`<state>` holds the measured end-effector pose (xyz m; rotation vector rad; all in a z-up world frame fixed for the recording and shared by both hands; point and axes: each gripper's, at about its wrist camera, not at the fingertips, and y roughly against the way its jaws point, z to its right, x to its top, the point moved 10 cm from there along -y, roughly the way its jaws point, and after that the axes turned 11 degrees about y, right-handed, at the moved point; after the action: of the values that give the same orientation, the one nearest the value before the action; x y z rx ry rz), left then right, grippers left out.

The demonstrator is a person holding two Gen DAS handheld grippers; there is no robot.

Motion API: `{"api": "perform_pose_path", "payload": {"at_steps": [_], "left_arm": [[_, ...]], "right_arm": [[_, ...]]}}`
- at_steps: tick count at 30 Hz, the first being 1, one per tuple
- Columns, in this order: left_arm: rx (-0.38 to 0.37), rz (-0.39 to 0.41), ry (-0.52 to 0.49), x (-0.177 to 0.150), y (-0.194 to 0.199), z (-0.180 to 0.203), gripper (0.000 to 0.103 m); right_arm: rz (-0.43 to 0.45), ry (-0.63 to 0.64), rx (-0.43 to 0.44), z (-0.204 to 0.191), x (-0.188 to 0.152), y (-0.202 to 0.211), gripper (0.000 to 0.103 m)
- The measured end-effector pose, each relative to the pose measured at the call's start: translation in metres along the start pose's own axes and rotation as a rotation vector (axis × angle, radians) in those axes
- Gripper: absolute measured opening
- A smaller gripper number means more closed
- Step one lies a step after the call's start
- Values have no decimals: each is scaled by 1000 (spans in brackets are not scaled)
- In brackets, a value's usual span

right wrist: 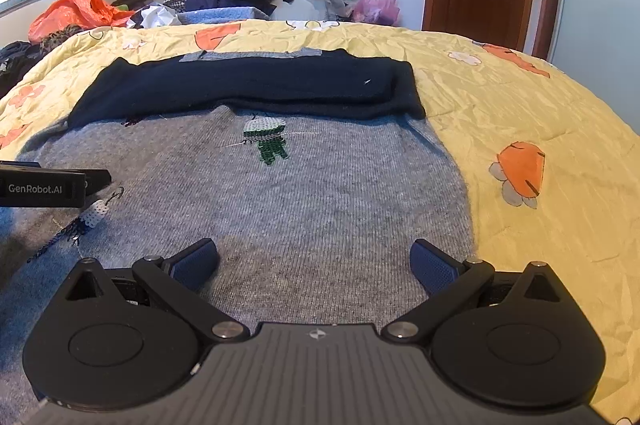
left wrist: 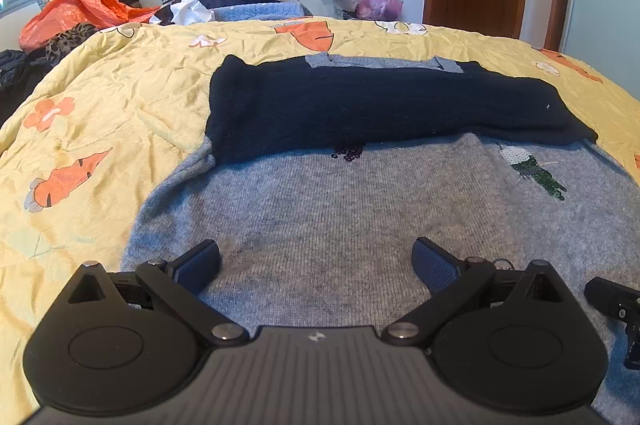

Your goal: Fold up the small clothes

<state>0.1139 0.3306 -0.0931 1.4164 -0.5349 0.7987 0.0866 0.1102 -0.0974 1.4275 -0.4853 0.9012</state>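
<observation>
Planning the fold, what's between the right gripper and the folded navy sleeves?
Only grey knit sweater with its sequin bird, seen in the right wrist view.

Left tool [left wrist: 316, 261]: matte black body with a ribbed grey-black centre plate bearing a small silver emblem at 12 o'clock. Two round black housings flank it at 9 and 3 o'clock, each with an inset circle and a triangular cut-out above. Black link arms run from silver rivets near the plate out to two fingers [left wrist: 199, 265] faced with dark blue textured pads. Small silver screws cap the joints.

Right tool [right wrist: 314, 261]: same build, same blue pads [right wrist: 434, 269], rivets and emblem. In its view, at 9 o'clock, the side of the left tool shows as a black bar with white "GenRobot.AI" lettering.
</observation>
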Motion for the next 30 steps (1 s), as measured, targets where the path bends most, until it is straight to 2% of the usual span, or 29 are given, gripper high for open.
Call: {"api": "perform_pose_path", "payload": {"at_steps": [8,12,22,30], "left_arm": [[11,-35,4,-16,20,-4,103],[1,-21,7,-24,29,-7,103],[-18,-6,12,-24,29,-8,103],[-2,-15,13,-24,31,-9,103]], "right_arm": [[0,0,-1,0,0,0,103],[0,0,-1,0,0,0,103],[3,13,18,-4,-22,28,103],[5,13,17,-6,-23,30,103]]}}
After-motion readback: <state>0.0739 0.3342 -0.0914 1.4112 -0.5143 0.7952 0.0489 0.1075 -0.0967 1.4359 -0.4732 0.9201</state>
